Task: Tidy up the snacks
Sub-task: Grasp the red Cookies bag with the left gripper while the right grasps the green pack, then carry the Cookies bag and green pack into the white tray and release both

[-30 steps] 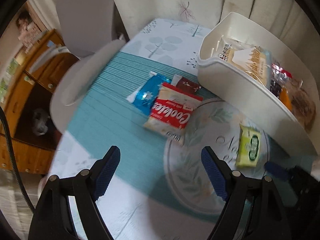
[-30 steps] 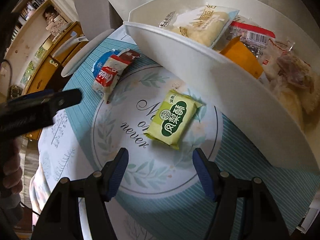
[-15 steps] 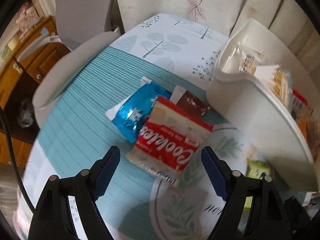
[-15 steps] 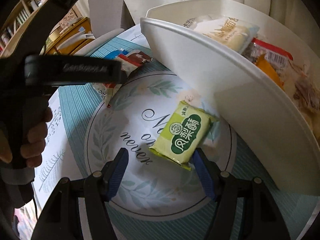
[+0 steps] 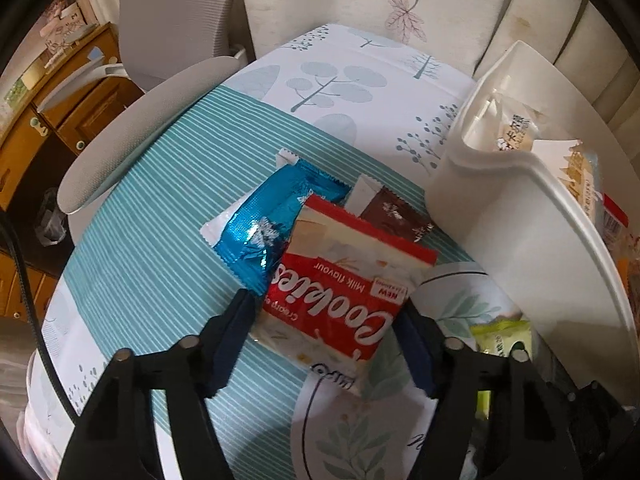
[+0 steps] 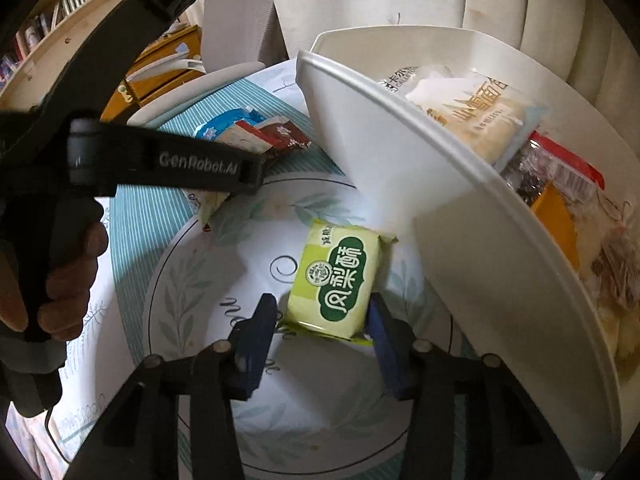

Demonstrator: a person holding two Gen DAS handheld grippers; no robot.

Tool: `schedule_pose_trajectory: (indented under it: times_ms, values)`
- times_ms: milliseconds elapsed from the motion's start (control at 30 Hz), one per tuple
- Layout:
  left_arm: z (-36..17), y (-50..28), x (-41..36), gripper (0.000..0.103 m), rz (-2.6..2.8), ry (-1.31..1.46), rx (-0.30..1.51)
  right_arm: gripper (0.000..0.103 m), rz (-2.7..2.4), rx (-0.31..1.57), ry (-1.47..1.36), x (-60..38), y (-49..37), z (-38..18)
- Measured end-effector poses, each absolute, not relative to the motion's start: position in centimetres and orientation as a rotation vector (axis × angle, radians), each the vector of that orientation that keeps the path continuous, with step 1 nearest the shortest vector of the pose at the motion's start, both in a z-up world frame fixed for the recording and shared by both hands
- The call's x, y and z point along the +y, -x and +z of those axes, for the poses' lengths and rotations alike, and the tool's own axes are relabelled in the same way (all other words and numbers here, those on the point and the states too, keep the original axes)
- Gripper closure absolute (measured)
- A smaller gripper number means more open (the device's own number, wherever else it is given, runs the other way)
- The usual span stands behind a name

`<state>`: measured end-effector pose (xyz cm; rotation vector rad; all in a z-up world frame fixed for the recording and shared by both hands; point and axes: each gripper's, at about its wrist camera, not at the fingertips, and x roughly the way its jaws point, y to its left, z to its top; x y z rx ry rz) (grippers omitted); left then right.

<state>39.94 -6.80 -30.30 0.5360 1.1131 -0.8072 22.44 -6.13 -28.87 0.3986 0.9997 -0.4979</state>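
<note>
A red and white Cookies packet lies on the teal striped cloth, partly over a blue foil packet and a brown packet. My left gripper straddles its near end; its jaws are closing and the blue pads sit against both side edges. In the right wrist view a green packet lies on the round printed mat beside the white basket. My right gripper is closing on it, with the pads touching its two sides. The packet's near edge shows in the left view too.
The white basket holds several bagged snacks and stands close on the right. A person's hand holds the left gripper's handle at the left of the right wrist view. A grey chair and a wooden cabinet stand beyond the table's left edge.
Both grippers came down and forward onto their packets. Their jaws, wide apart before, have narrowed onto the Cookies packet and the green packet. The left gripper now shows large in the right view.
</note>
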Motion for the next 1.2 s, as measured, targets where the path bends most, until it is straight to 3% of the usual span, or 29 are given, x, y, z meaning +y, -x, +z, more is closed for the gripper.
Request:
schedule_pose_trajectory:
  times_ms: [300, 733, 1200]
  values:
    - [-29.9, -39.6, -5.4, 0.054, -0.740, -0.484, 1.127, 0.060, -0.396, 1.040, -0.367, -7.0, -23.7, -28.8]
    - [-28.6, -35.9, 0.5, 0.055, -0.606, -0.352, 1.241, 0.062, -0.325, 1.058, -0.333, -6.2, -20.7, -26.2]
    - [-21.6, -28.3, 10.1, 0.055, -0.468, -0.199, 1.281, 0.062, -0.206, 1.005, -0.222, -2.0, -17.1, -19.8]
